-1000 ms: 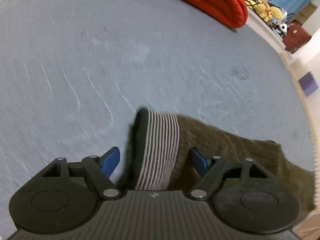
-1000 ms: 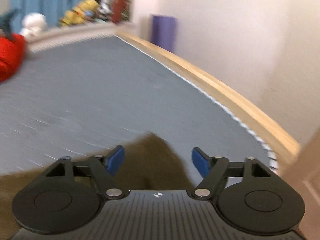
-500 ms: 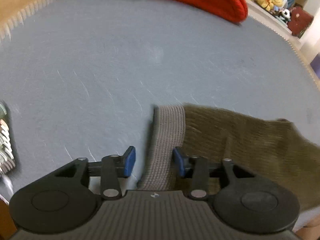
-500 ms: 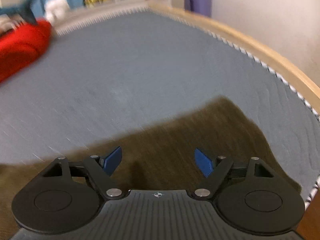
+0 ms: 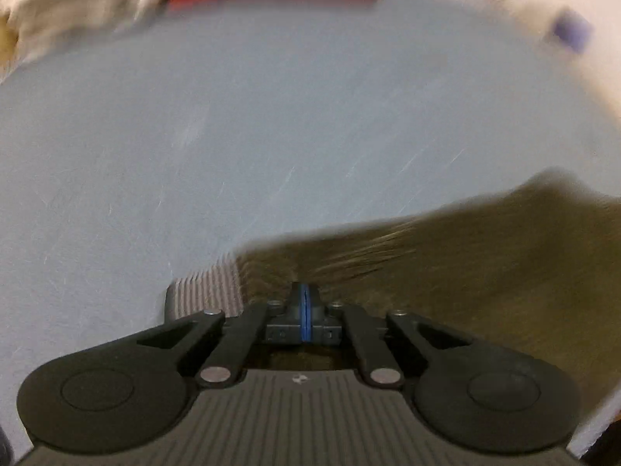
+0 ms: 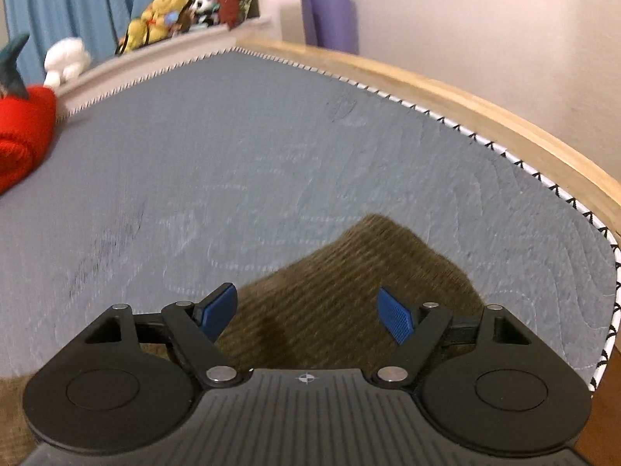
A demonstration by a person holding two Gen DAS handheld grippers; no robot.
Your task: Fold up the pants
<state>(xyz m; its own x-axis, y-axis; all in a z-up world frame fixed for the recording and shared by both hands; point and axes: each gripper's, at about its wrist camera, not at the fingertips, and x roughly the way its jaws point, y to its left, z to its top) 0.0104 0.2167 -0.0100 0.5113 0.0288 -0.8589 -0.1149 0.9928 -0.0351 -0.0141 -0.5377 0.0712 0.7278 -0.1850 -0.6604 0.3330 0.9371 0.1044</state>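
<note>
Around you there's a red blanket (image 6: 21, 132) at the far edge of the grey mattress (image 6: 271, 147), soft toys (image 6: 155, 19) on the ledge beyond and a purple roll (image 6: 330, 19) against the wall; nothing blocks either tool. Your left view is badly smeared (the far clutter is just streaks), and the pants run out of frame at its right. Your left gripper (image 5: 304, 312) is clenched, blue pads together at the olive pants (image 5: 465, 256) just right of the striped waistband (image 5: 205, 295) — whether cloth is pinched I can't tell. Your right gripper (image 6: 308, 310) is released, jaws wide above a pants corner (image 6: 349, 283).
</note>
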